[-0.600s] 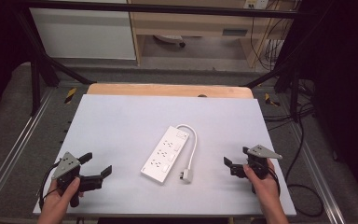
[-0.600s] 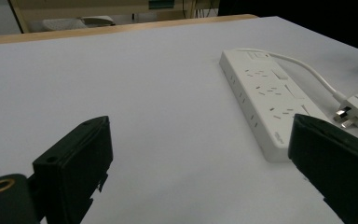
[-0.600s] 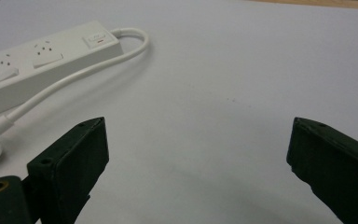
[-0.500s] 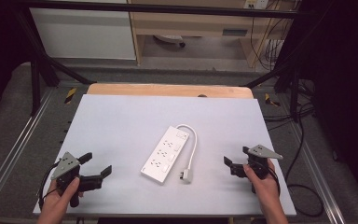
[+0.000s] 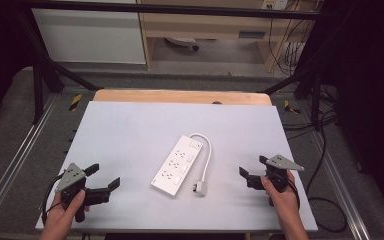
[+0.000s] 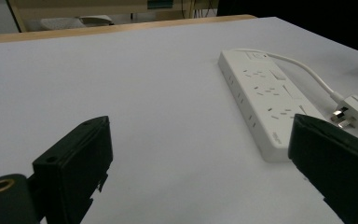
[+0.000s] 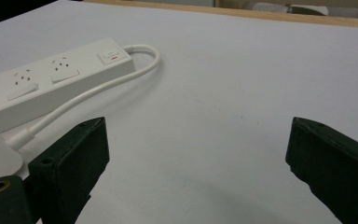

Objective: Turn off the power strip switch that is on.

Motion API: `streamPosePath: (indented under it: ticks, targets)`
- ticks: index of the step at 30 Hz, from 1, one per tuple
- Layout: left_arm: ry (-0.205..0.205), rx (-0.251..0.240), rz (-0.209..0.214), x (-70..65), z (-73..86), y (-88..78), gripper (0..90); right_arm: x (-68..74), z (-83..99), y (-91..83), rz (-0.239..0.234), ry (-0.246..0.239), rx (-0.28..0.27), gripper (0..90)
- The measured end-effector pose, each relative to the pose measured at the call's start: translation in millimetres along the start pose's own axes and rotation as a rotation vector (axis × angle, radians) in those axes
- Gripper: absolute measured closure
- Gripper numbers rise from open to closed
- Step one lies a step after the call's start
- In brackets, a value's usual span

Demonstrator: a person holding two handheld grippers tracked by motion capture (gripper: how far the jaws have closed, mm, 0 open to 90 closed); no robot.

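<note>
A white power strip (image 5: 177, 165) lies diagonally at the middle of the white table top (image 5: 130, 130). Its short white cable (image 5: 208, 155) loops round its right side and ends in a plug (image 5: 200, 188) near the strip's near end. My left gripper (image 5: 103, 179) rests at the near left of the table, open and holding nothing; the strip (image 6: 265, 100) and plug (image 6: 354, 111) lie ahead of it to the right. My right gripper (image 5: 253, 170) sits at the near right, open and holding nothing, with the strip (image 7: 42, 84) and cable (image 7: 102, 84) to its left.
A wooden strip (image 5: 180, 96) borders the table's far edge. Black frame posts (image 5: 40, 65) stand at both far corners. Beyond the table are a wooden bench (image 5: 220, 25) and hanging cables (image 5: 290, 45). Broad bare surface lies around the strip on the left and far side.
</note>
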State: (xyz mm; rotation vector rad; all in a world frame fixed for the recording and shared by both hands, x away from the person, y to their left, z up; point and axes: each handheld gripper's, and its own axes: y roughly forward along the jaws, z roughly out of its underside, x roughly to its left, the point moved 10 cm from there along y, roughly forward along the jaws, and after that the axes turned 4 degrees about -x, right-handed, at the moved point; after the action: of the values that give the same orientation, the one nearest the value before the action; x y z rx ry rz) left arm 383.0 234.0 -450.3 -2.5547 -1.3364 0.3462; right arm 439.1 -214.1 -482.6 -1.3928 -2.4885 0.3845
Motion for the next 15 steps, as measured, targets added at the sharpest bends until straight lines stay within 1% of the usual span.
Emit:
streamPosePath:
  ticks: [5, 7, 9, 10, 12, 15]
  targets:
    - [0.000, 0.001, -0.002, 0.2, 0.1, -0.1, 6.3, 4.6, -5.8, -0.1, -0.010, -0.006, -0.017, 5.2]
    - [0.001, 0.001, -0.002, 0.3, 0.2, -0.1, 6.2, 7.1, -8.6, 0.4, -0.015, -0.019, -0.022, 4.8]
    - [0.003, -0.001, -0.007, 1.0, 0.0, -0.4, 6.2, 9.8, -11.8, 1.1, -0.021, -0.012, -0.028, 4.4]
    - [-0.002, -0.002, -0.004, 0.7, 0.1, -0.2, 6.2, 10.9, -13.7, 1.7, -0.023, -0.007, -0.032, 4.4]
    - [0.000, -0.004, -0.011, 2.0, -0.3, -0.4, 6.2, 13.1, -18.1, 3.1, -0.025, -0.011, -0.041, 4.1]
    - [0.000, -0.005, -0.017, 3.3, -0.2, -0.2, 6.1, 16.6, -27.0, 5.9, -0.028, -0.024, -0.055, 3.6]
